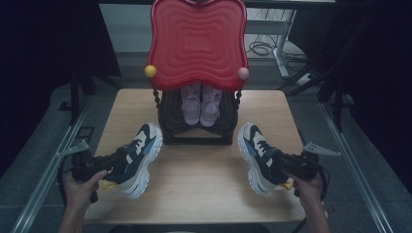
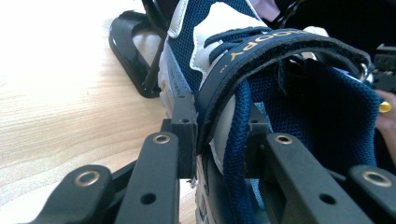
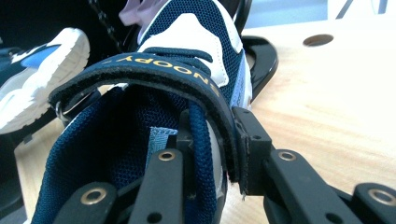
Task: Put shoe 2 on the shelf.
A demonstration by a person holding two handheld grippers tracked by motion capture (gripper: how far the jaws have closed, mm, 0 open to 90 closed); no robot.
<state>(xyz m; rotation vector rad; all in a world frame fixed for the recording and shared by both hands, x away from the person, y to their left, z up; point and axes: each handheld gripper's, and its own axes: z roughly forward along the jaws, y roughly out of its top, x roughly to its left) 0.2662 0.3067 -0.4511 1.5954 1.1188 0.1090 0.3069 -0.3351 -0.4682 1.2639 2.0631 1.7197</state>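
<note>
Holding one navy-and-white sneaker in each set of fingers, I judge the job about half done: both shoes are picked up by the collar, neither is yet on the black shoe rack [image 1: 197, 133].

High view: my left gripper [image 1: 114, 160] sits at lower left, clamped on the left sneaker [image 1: 141, 158], whose toe points up toward the rack. My right gripper [image 1: 281, 164] at lower right has the right sneaker [image 1: 256, 158] the same way. Both shoes rest on or just above the counter [image 1: 204, 189], either side of the rack at centre. A lilac pair [image 1: 200, 106] already stands on the lower shelf, under the red tray top [image 1: 197, 41].

Left gripper view: my fingers [image 2: 184, 135] pinch the shoe's side wall and strap at lower centre, one inside the collar, one outside.

Right gripper view: same grip, fingers [image 3: 250, 154] closed on the collar and strap at lower centre-right; the other sneaker lies at upper left.

Left to do, as I read it: carry both forward and set them by the lilac pair.
</note>
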